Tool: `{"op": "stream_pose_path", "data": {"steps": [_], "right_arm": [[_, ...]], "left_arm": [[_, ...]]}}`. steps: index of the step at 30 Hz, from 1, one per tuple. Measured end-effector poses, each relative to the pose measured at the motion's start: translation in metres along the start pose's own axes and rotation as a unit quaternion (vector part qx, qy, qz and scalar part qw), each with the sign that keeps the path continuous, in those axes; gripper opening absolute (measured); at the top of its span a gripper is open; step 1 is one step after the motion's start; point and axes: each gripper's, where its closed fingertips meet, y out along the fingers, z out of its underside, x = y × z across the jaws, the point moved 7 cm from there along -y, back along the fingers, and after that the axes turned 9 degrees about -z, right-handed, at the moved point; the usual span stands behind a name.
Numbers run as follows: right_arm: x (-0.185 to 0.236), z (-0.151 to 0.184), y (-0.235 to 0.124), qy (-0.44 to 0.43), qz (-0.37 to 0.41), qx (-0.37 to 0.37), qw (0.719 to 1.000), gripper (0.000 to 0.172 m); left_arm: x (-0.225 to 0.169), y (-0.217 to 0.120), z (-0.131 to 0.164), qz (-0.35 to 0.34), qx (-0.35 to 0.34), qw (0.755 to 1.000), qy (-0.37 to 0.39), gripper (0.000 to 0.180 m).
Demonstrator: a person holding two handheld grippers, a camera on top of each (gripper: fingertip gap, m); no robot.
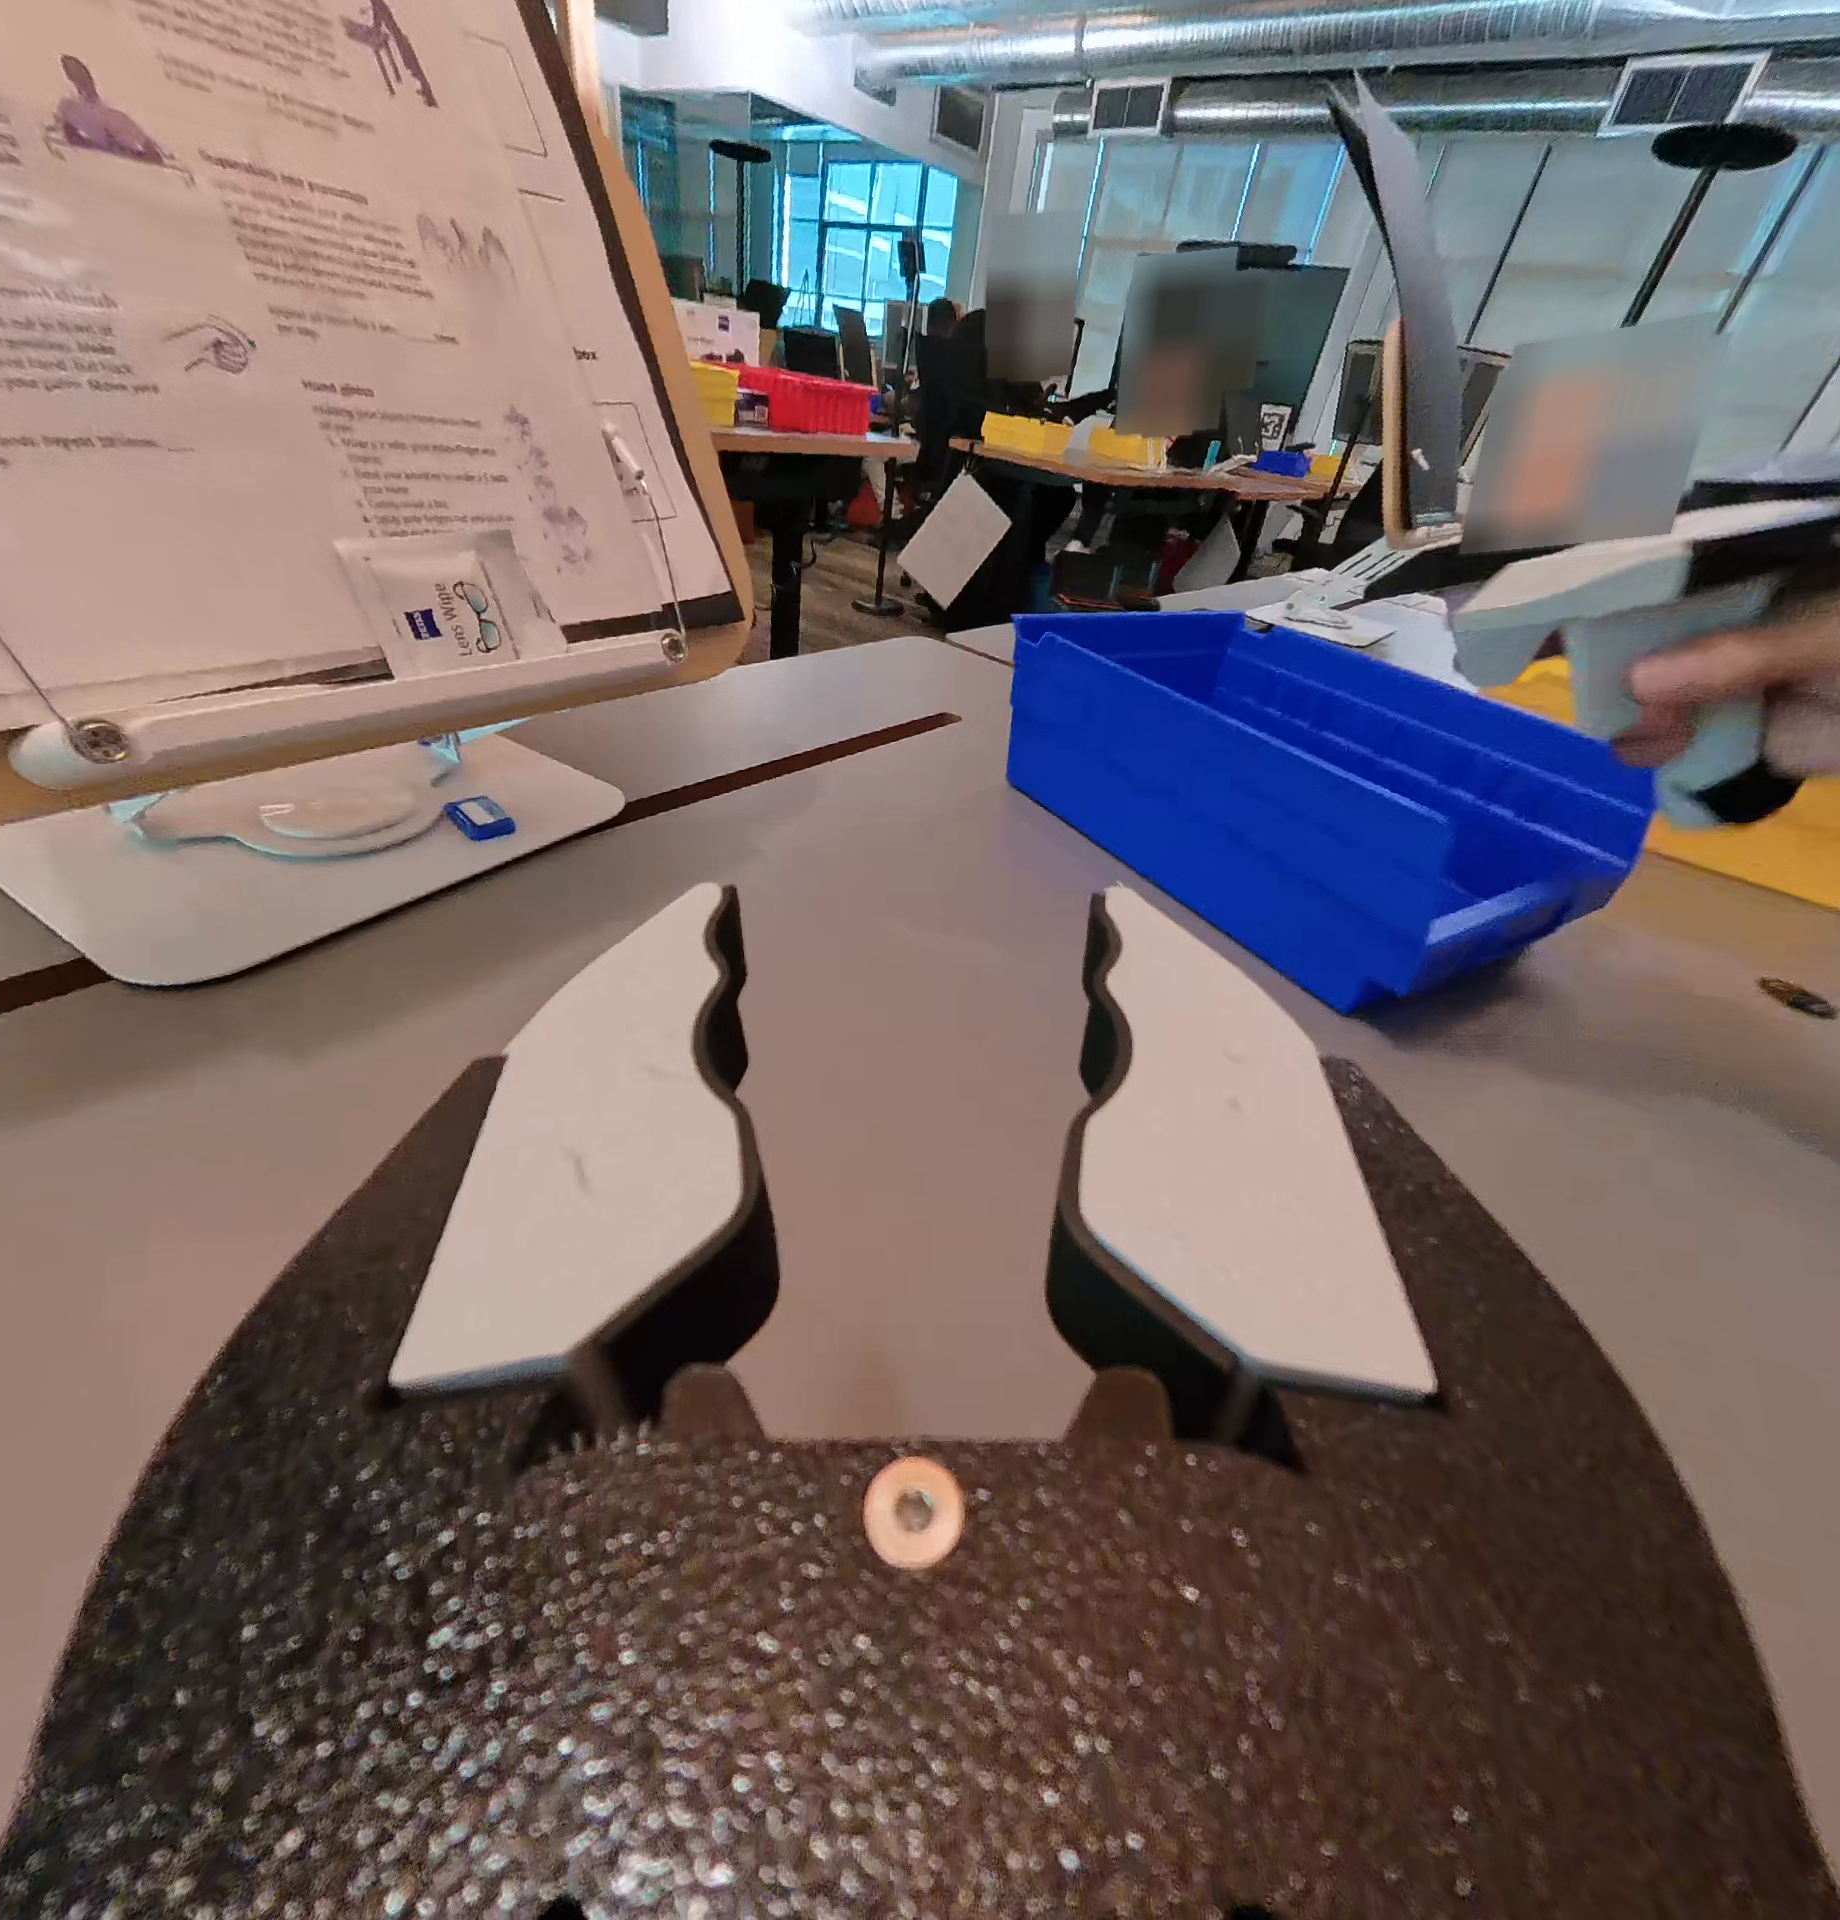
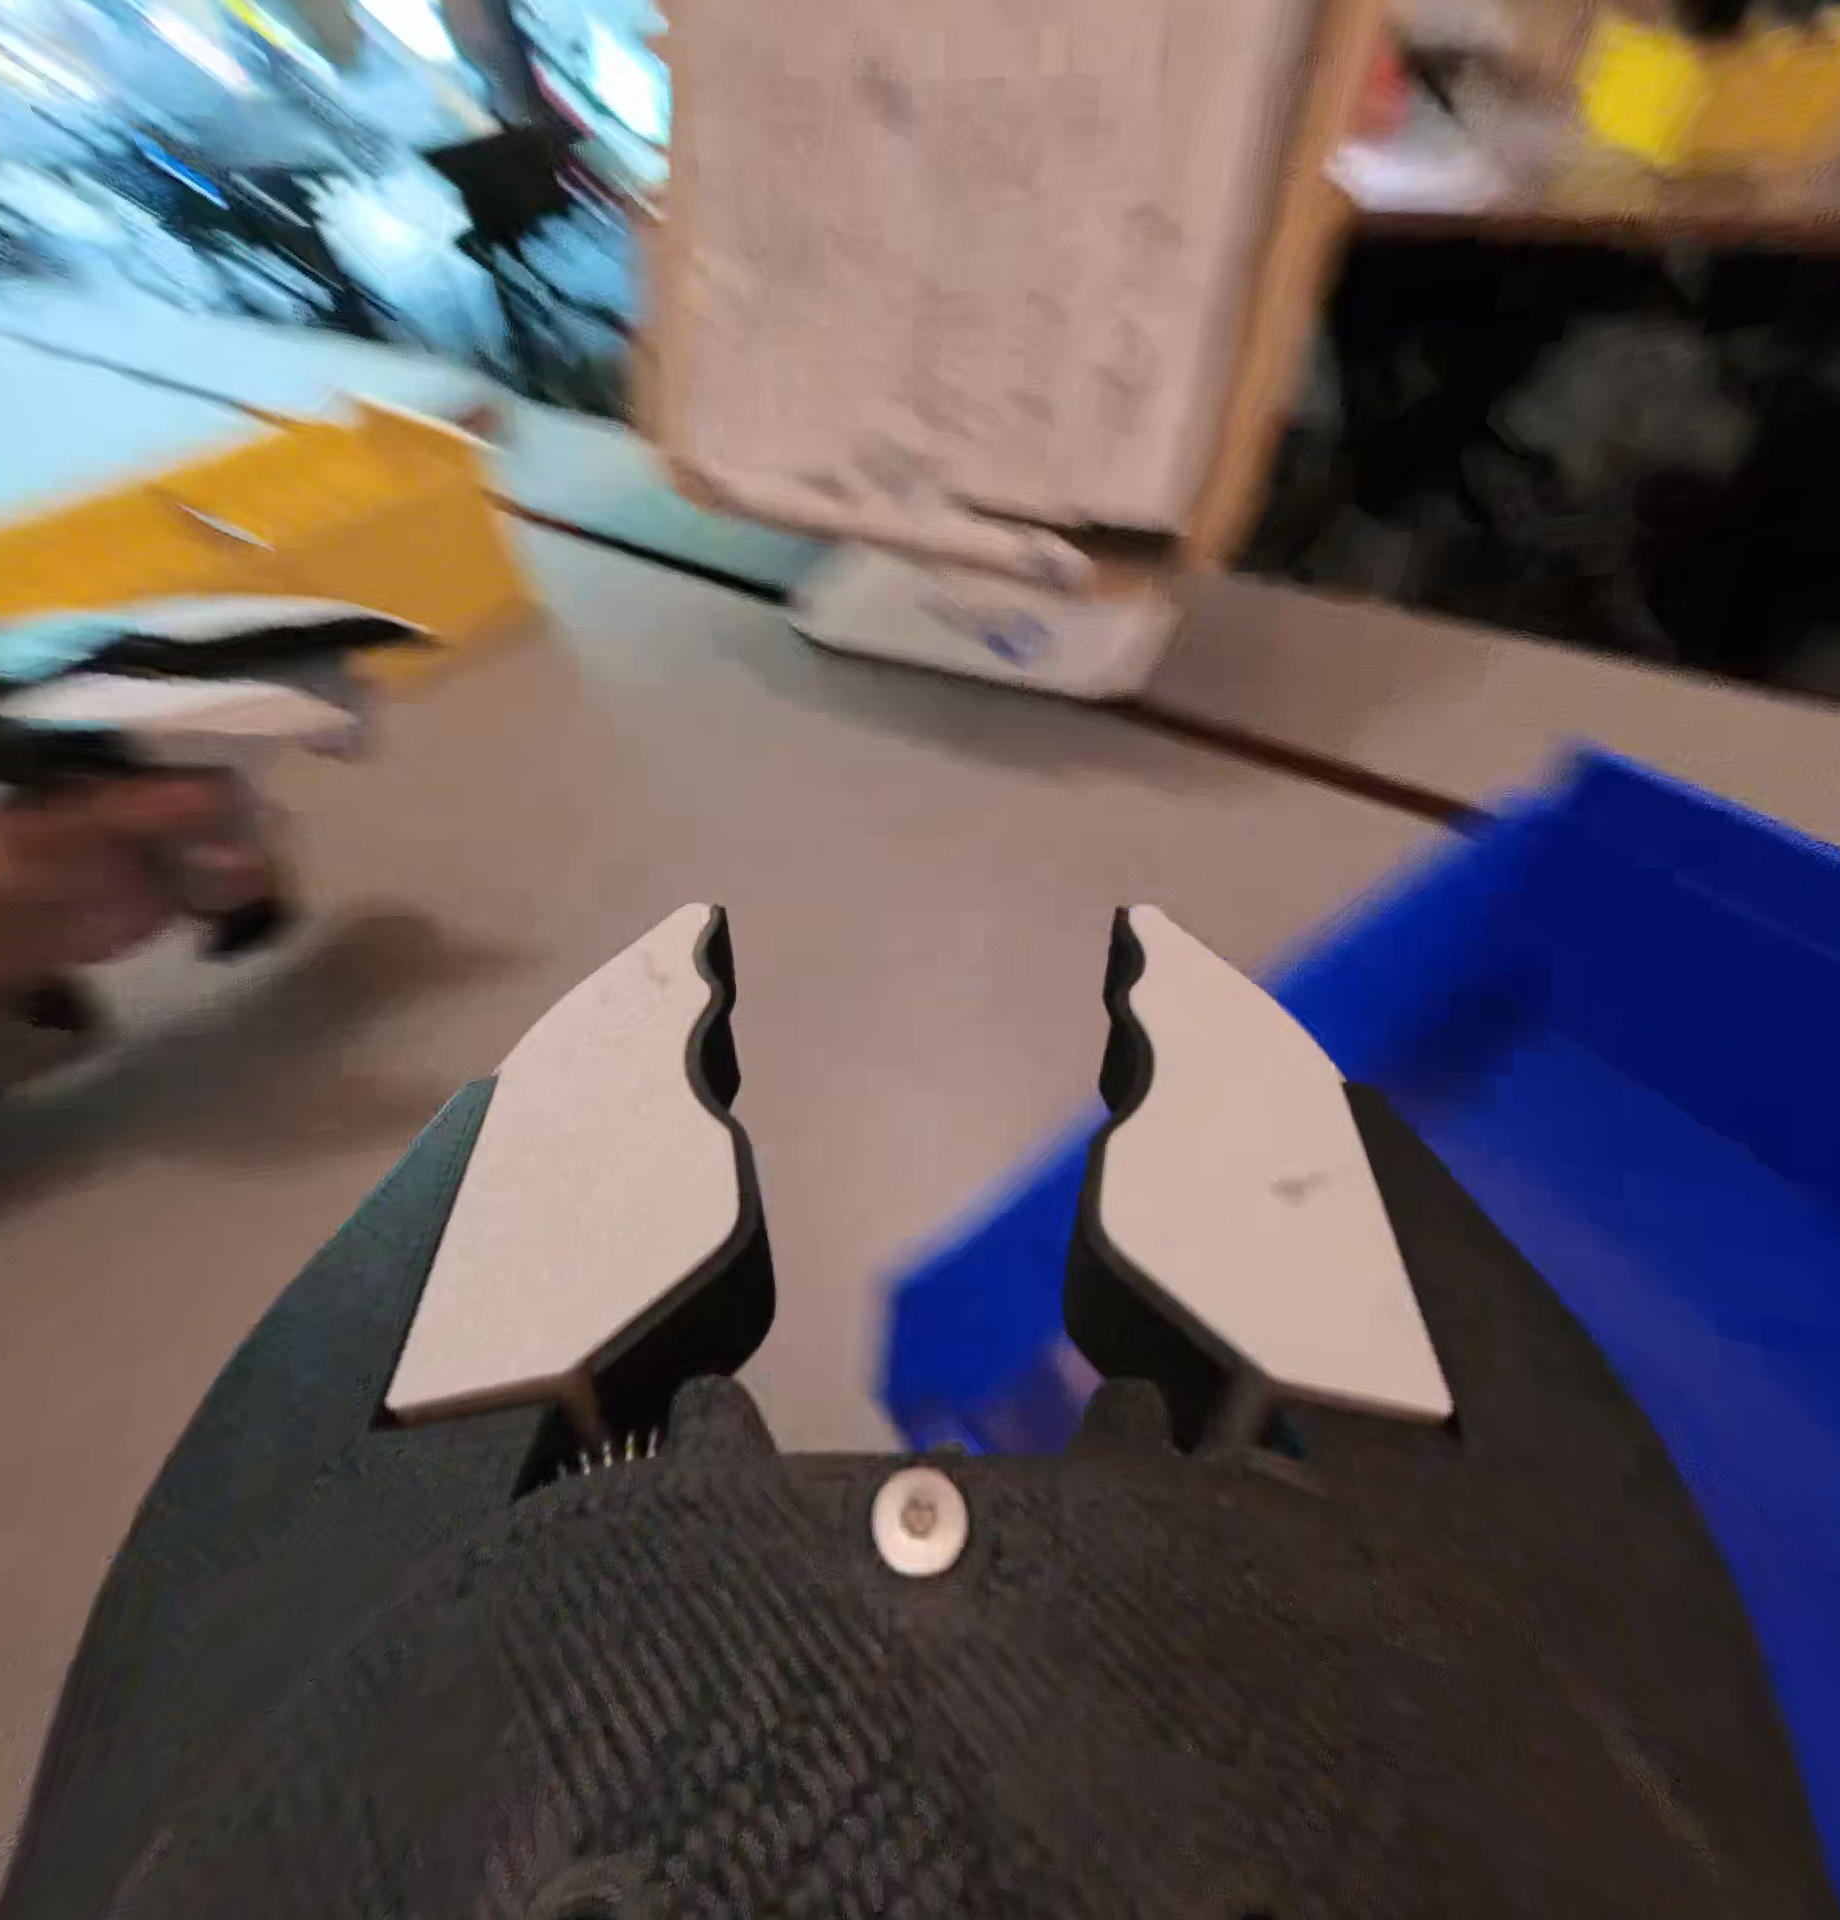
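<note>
My left gripper is open and empty above the bare grey table. A blue plastic bin stands on the table to its right front and looks empty. My right gripper is open and empty over the same table, with the blue bin close at its right. The right wrist view is heavily blurred. The right gripper's handle also shows in the left wrist view, held by a hand beyond the bin. The left gripper shows blurred at the left edge of the right wrist view.
A document stand with printed sheets sits on a white base plate at the left; a small blue item lies on that plate. A yellow sheet lies behind the bin. A dark slot crosses the table. Small dark bits lie at right.
</note>
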Motion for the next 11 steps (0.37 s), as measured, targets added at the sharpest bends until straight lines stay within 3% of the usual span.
{"op": "stream_pose_path", "data": {"steps": [1, 3, 5, 8, 11], "right_arm": [[0.027, -0.002, 0.007, -0.007, -0.059, -0.039, 0.997, 0.069], [0.074, 0.008, 0.026, -0.018, -0.166, -0.056, 0.984, 0.072], [0.107, 0.024, 0.048, -0.034, -0.222, -0.038, 0.974, 0.072], [0.132, 0.045, 0.086, -0.080, -0.231, -0.028, 0.969, 0.074], [0.139, 0.056, 0.120, -0.109, -0.214, -0.044, 0.970, 0.074]], "left_arm": [[-0.002, -0.008, -0.009, 0.001, 0.007, 1.000, -0.007, 0.060], [0.001, -0.031, -0.032, 0.005, 0.020, 1.000, -0.013, 0.057], [0.020, -0.057, -0.061, -0.017, 0.030, 0.999, 0.000, 0.053], [0.088, -0.092, -0.098, -0.117, 0.069, 0.990, 0.048, 0.049], [0.175, -0.115, -0.106, -0.204, 0.182, 0.959, 0.075, 0.051]]}}
